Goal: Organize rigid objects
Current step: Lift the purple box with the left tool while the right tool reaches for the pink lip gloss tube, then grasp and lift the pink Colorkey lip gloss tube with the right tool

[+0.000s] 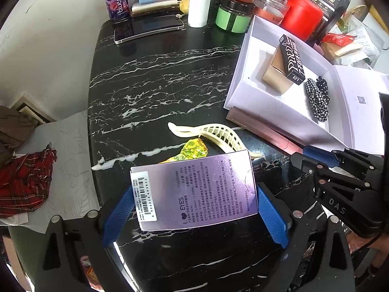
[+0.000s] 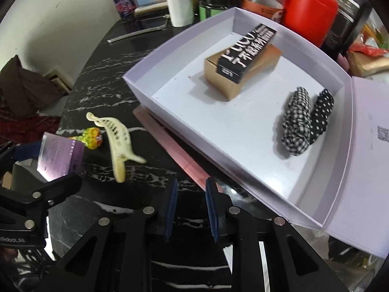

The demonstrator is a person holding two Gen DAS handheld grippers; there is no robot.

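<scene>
Purple box (image 1: pixel 194 192) marked "EYES" sits clamped between the blue pads of the left gripper (image 1: pixel 194 209), held over the black marble table (image 1: pixel 155 77) — not yet in the white tray (image 2: pixel 184 48) at about two o'clock from it. That tray already holds a gold box (image 2: pixel 233 73), a black box (image 2: pixel 245 48) and two scrunchies (image 2: pixel 296 121); the cream hair clip (image 2: pixel 116 141) and yellow candy (image 2: pixel 92 137) remain outside, on my reading. Right gripper (image 2: pixel 190 209) carries nothing, jaws narrowed to a slim gap — the clip lies at its ten o'clock.

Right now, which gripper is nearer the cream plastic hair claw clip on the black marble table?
Left. The left gripper, holding the purple box, sits just beside the clip; the right gripper hangs farther off, by the pink box.
</scene>
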